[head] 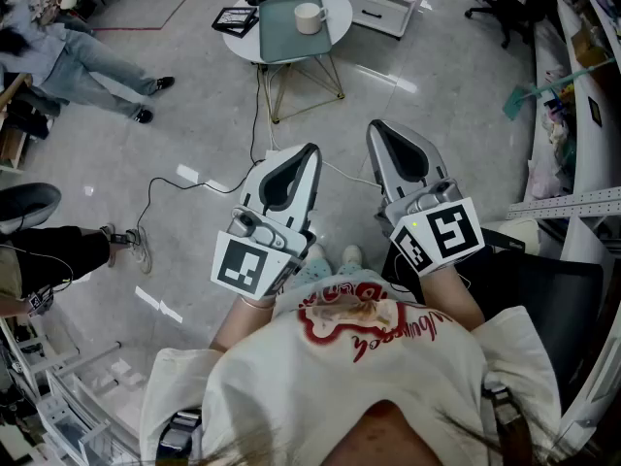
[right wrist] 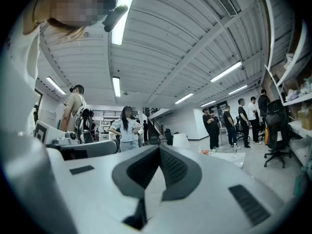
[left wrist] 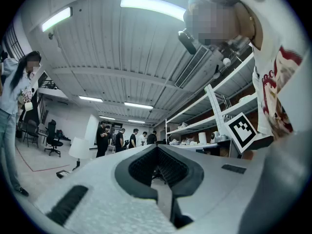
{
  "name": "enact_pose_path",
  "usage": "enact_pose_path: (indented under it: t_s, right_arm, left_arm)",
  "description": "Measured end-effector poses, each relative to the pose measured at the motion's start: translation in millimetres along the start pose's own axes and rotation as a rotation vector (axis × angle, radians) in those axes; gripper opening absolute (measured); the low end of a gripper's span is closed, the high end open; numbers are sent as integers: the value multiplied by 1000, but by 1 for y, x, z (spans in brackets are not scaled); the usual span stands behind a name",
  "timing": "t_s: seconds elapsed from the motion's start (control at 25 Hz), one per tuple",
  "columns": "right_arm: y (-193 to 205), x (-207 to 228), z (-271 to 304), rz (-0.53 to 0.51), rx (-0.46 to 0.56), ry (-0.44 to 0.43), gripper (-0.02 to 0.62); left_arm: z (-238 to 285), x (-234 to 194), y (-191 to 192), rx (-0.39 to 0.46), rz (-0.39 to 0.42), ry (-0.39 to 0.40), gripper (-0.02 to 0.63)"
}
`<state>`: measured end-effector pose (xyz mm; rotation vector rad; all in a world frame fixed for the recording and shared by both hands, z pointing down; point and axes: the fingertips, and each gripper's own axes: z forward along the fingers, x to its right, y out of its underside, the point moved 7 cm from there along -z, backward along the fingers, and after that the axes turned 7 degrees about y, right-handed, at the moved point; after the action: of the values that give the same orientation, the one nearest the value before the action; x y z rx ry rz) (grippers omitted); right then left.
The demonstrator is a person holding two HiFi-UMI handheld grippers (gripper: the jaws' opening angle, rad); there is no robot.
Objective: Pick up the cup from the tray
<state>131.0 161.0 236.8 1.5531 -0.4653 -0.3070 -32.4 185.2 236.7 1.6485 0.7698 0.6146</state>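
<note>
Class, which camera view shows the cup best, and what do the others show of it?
The head view: the white cup stands on the green tray, far ahead. Both gripper views tilt up at the ceiling and show no cup.

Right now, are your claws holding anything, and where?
Nothing. The left claw and right claw are both shut and empty; the cup sits on the tray.

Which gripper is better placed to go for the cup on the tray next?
Left, marginally. The cup on the tray stands far ahead, almost straight in line with the left gripper; the right gripper sits off to its side. Both are shut and empty.
</note>
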Motion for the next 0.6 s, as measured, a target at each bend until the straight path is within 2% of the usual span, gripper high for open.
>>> enact_pose_path:
  t_s: [0.6]
  right_arm:
    - [-5,-3,-7,26,26,13,25]
  left_arm:
    - [-5,3,-6,17,-7,3,12]
